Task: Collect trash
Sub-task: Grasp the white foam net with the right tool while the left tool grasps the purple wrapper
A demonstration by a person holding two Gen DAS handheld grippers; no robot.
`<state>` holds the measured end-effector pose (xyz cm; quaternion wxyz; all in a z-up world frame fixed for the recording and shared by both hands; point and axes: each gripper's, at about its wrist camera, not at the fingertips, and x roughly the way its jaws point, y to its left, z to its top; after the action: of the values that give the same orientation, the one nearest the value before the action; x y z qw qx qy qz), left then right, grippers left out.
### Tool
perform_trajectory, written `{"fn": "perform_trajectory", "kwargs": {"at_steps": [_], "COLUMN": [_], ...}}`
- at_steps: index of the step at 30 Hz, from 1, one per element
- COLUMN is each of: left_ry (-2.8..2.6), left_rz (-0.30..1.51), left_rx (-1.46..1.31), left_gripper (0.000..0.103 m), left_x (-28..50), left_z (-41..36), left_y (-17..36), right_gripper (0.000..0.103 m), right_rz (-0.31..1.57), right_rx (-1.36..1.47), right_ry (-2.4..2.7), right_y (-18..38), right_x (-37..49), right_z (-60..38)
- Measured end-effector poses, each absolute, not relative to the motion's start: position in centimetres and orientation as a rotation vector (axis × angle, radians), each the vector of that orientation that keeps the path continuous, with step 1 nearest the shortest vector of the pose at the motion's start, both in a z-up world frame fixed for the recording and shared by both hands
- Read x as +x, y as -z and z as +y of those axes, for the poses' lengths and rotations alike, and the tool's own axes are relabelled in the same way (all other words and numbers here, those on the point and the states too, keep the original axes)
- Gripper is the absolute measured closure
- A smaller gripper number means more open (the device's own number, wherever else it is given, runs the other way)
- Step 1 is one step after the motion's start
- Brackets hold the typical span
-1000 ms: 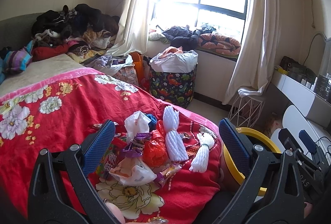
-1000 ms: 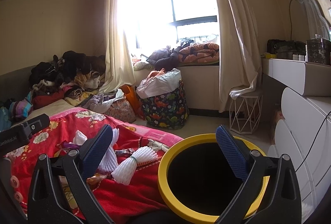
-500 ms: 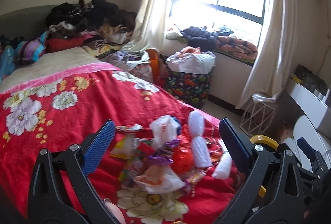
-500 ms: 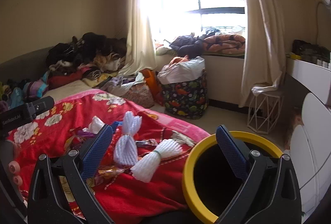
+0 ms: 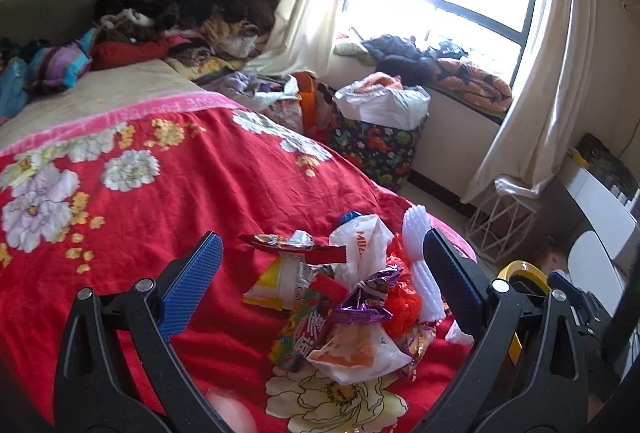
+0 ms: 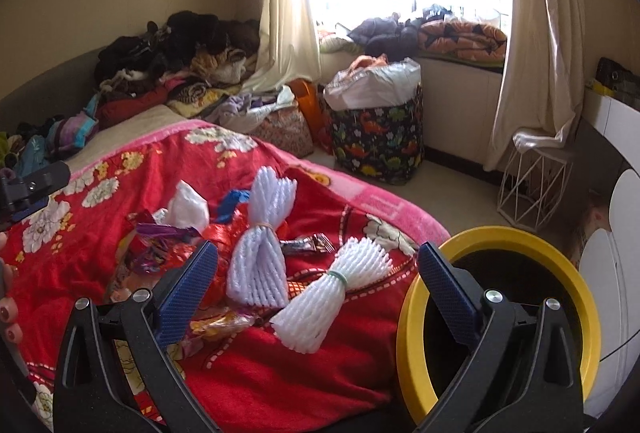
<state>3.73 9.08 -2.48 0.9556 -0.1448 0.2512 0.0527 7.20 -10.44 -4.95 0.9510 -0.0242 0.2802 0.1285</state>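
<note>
On the red floral blanket (image 5: 168, 169) lay the trash pile (image 5: 344, 297) — wrappers, bags, foam nets — beside the yellow-rimmed bin (image 6: 500, 245). The left gripper (image 5: 320, 285) and right gripper (image 6: 316, 289) hung over it — jaws spread wide, holding nothing.

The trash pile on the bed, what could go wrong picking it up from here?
The pile is tangled wrappers and bags, so the open left gripper may lift one piece and drag others off the blanket's edge.

The foam nets lie near that edge beside the bin; a nudge from the open right gripper could knock them to the floor.
</note>
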Motion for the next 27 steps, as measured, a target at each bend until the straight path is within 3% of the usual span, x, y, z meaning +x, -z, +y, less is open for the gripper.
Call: {"fn": "perform_trajectory", "kwargs": {"at_steps": [7,9,12,17,20,22,25,27], "left_ry": [-0.019,0.015,0.041,0.077,0.089,0.089,0.092,0.095], "left_rz": [0.608,0.639,0.671,0.729,0.767,0.802,0.819,0.824], "left_rx": [-0.214,-0.203,-0.176,-0.156,-0.159,-0.159,-0.170,-0.173], "left_gripper": [0.014,0.024,0.033,0.046,0.055,0.059,0.072,0.076], "left_x": [7.2,8.1,9.0,10.2,10.6,11.0,11.2,11.3], "left_z": [7.0,6.3,5.5,4.6,4.7,4.7,4.8,4.9], "left_y": [4.3,4.9,5.5,6.6,7.2,7.8,8.2,8.3], "right_gripper": [0.007,0.009,0.019,0.029,0.042,0.057,0.072,0.079], "right_rz": [0.673,0.703,0.752,0.870,0.931,0.966,1.003,0.990], "right_rx": [-0.027,-0.018,-0.019,-0.021,-0.040,-0.053,-0.041,-0.028], "right_ry": [-0.239,-0.239,-0.251,-0.286,-0.294,-0.286,-0.308,-0.331], "right_y": [7.0,7.5,8.3,9.8,10.7,11.3,11.9,11.8], "right_x": [9.5,10.1,10.9,12.5,13.3,13.7,14.0,13.8], "right_z": [-12.0,-12.4,-12.3,-11.1,-10.1,-9.5,-9.1,-9.2]}}
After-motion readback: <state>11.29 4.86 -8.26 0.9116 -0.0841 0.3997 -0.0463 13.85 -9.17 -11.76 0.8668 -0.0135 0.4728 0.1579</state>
